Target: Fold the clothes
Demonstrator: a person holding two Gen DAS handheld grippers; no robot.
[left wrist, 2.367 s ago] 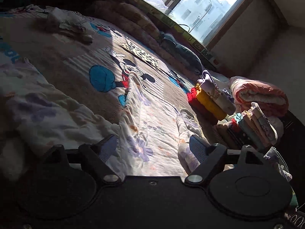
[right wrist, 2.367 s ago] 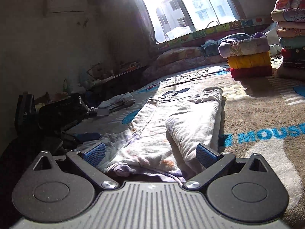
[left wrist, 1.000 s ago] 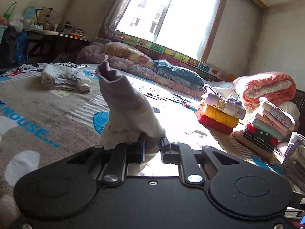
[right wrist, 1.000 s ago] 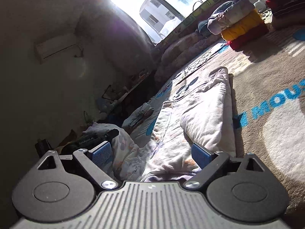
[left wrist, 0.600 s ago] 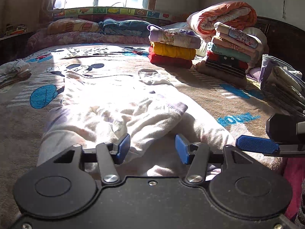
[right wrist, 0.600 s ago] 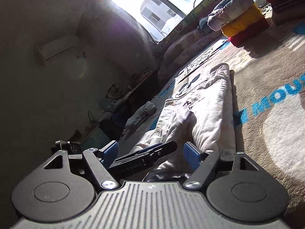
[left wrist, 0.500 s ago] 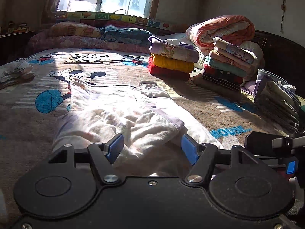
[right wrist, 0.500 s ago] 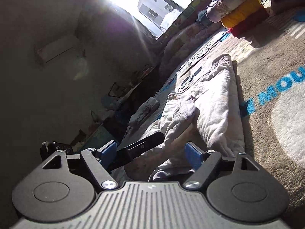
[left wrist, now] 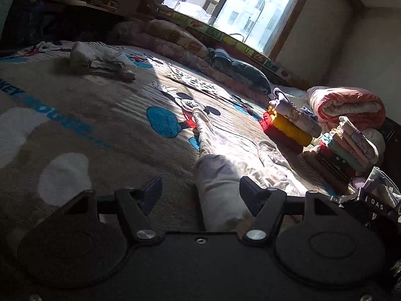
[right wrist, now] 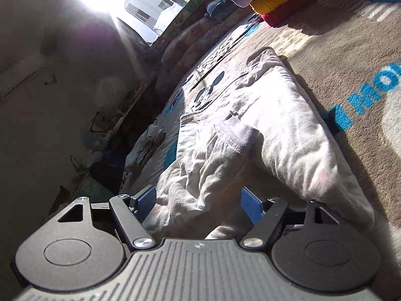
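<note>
1. A plush cartoon-mouse blanket [left wrist: 105,115], tan pile with blue lettering and figures, covers the bed and serves as the folding surface; sun from the window [left wrist: 233,7] cuts a bright band across it.
2. A pale, floral-print cotton garment [right wrist: 275,115] lies spread lengthwise on the blanket, soft and rumpled, one sleeve with a ribbed lilac cuff [right wrist: 238,135] laid across the body. The fold appears to be partway done: sleeves in, body not yet doubled over.
3. Stacks of folded clothes [left wrist: 290,125], red, yellow and patterned knits, stand at the far right beside a rolled pink quilt [left wrist: 348,105]; a small heap of unfolded clothes [left wrist: 100,60] waits well apart at the far left.
4. The right gripper [right wrist: 199,202] sits at the garment's near end, jaws spread with bunched cloth between them, nothing pinched.
5. The left gripper [left wrist: 200,193] hangs over the garment's near edge, jaws spread, a roll of fabric rising between them.
6. The next move likely calls for both to close on the near hem and carry it toward the far end.
</note>
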